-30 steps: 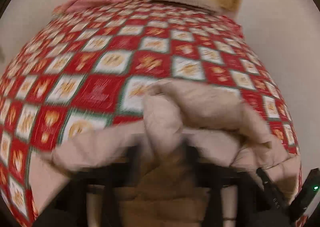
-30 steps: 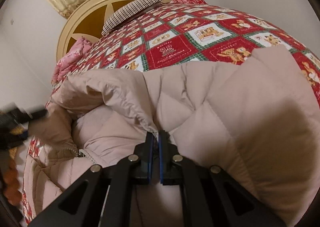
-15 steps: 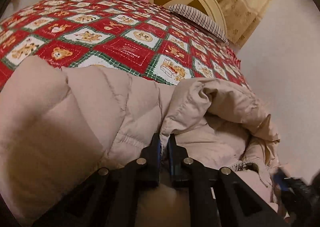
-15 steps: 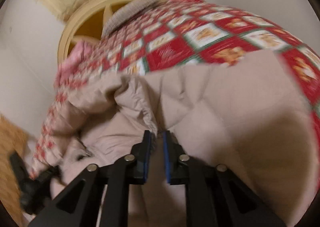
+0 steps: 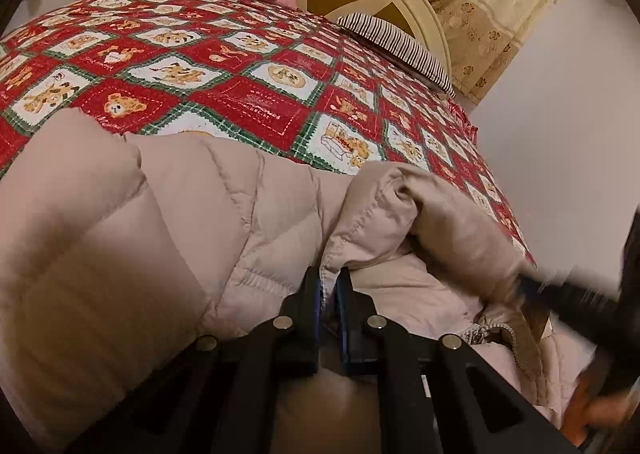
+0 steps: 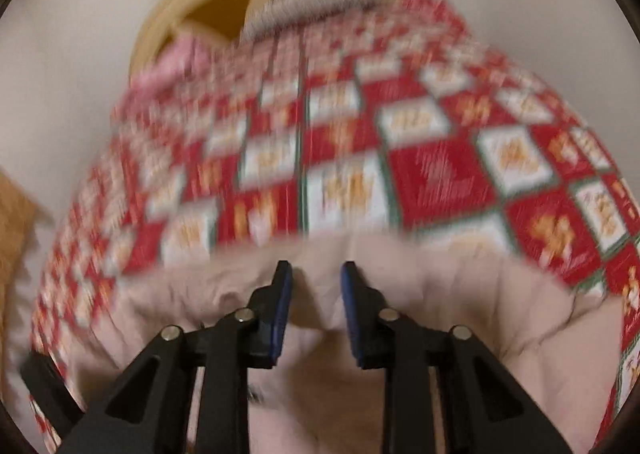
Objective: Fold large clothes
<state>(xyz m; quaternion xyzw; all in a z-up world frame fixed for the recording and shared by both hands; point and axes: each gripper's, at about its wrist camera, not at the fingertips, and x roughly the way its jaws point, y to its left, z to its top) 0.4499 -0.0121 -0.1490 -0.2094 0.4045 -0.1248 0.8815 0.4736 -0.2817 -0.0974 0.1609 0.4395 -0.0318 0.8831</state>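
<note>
And there's the release! The right gripper point(image 6: 316, 274), clamped on the folded-over edge of the beige quilted down jacket point(image 5: 192, 214) a second ago, now stands with its blue pads parted and nothing pinched between them. Its view is smeared with motion and shows far more bedspread than before, so that hand is swinging away from the fold it just laid. The other side is a different story: the left gripper point(image 5: 328, 290) stays clenched on a stitched hem of the jacket, fabric squeezed into the narrow slit between its pads, and its view is sharp and matches the one half a second back, so it has settled.

My read: one fold is down, the left side is pinning it, and the right is free to go after the next edge. Expect it to need a fresh bite somewhere on the puffy bulk.

The jacket lies at the near end of the bed on the red, white and green teddy-bear quilt point(image 5: 240, 110), filling the left-wrist view from 9 o'clock through 6 to 4. It is thick, padded and softly creased, with a flap doubled over towards 3 o'clock and a zipper end point(image 5: 480, 334) peeking out around 4. Springy stuff; it may well puff back open.
</note>
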